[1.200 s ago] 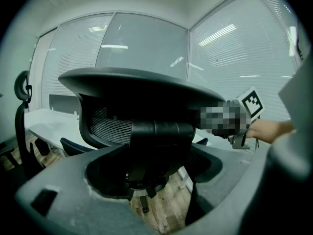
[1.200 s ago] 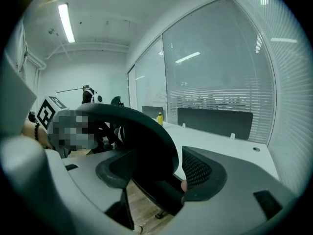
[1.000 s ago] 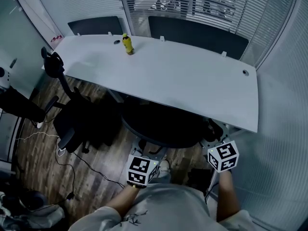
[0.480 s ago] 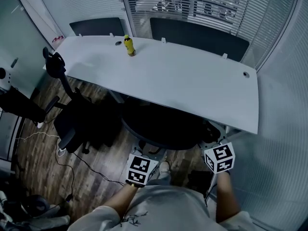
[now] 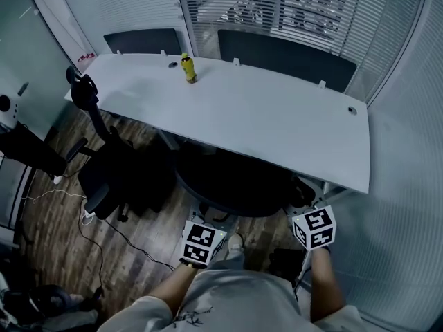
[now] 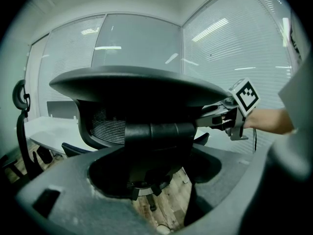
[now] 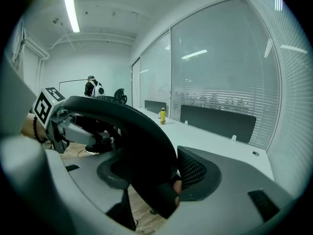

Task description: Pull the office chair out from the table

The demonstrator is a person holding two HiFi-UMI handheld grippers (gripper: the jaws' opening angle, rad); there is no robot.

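The black office chair (image 5: 232, 189) stands tucked under the white table (image 5: 277, 123), only its curved backrest showing below the table's near edge. My left gripper (image 5: 210, 223) holds the backrest's left part and my right gripper (image 5: 305, 211) its right end. In the left gripper view the backrest's top rim (image 6: 132, 82) crosses above the jaws of my left gripper (image 6: 156, 146), which are shut on it; the right gripper (image 6: 230, 114) shows at the far end. In the right gripper view my right gripper (image 7: 161, 175) clamps the black rim (image 7: 132, 126), one ribbed pad (image 7: 195, 170) pressed against it.
A second black chair (image 5: 114, 168) with a headrest stands at the left of the table. A yellow bottle (image 5: 187, 68) stands on the tabletop's far side. Cables (image 5: 90, 234) lie on the wooden floor at the left. A glass wall with blinds (image 5: 405, 206) runs close on the right.
Both grippers and the chair's backrest have shifted a little toward me, away from the table's edge. The head view has tilted slightly.
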